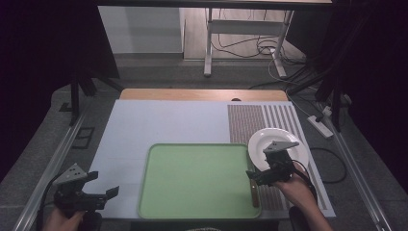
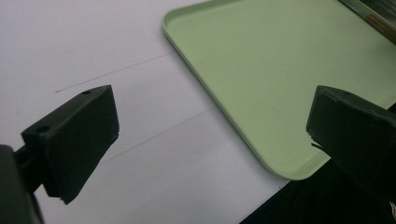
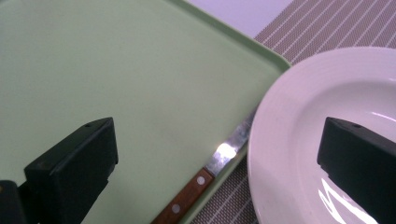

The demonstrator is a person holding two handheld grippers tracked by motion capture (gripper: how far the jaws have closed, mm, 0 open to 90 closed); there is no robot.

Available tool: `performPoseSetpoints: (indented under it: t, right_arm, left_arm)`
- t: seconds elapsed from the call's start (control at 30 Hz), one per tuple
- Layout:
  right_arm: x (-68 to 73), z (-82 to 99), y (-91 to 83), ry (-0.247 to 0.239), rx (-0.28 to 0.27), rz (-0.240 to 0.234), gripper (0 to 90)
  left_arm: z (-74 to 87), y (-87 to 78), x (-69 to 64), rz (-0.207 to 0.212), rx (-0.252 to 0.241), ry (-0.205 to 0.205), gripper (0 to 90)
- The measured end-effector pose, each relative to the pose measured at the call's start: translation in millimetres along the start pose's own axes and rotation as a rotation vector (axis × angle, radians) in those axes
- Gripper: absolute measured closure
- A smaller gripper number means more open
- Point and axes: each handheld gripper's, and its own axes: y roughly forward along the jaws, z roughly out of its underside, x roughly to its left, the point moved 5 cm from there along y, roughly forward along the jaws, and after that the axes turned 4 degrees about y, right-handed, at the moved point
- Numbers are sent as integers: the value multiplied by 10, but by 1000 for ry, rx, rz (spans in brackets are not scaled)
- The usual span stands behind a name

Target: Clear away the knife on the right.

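High view: green tray [image 1: 197, 178] central on bench [image 1: 159, 122]; white plate [image 1: 281, 142] just beside its right edge, on striped placemat [image 1: 255, 120]. Wood-handled knife [image 1: 253, 191] along tray's right rim. Right claw [image 1: 260, 177] over knife and plate edge; left claw [image 1: 103, 192] at near-left, spread, holding nothing.

Left gripper view: jaws wide apart above bare bench [image 2: 116, 70]; tray [image 2: 280, 70] corner ahead.

Right gripper view: jaws spread, empty — knife [image 3: 205, 182] between them, blade partly under plate [image 3: 327, 140] rim. Likely target: knife. Judged light, stiff, blade slick and thin — pinch across riveted wooden handle. Plate ceramic-looking, fragile, glossy; grip rim only.
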Motion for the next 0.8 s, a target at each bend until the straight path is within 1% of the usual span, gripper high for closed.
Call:
performPoseSetpoints:
  t: [0.13,0.4,0.63,0.7,0.77,0.8]
  right_arm:
    - [-49,64,-43,27,1,9,0]
    - [-103,149,-104,48,5,27,0]
    - [-129,211,-146,65,15,31,0]
    - [-141,241,-176,76,17,32,0]
    - [-153,259,-199,76,17,35,0]
    - [-155,260,-213,84,8,36,0]
  left_arm:
    - [0,1,0,0,1,0,22]
    - [-1,3,0,0,0,-3,22]
    - [-1,4,2,0,0,-4,22]
    - [-1,4,1,0,1,-3,22]
    - [-2,4,1,-1,1,-3,22]
    - [-2,5,1,-1,1,-3,22]
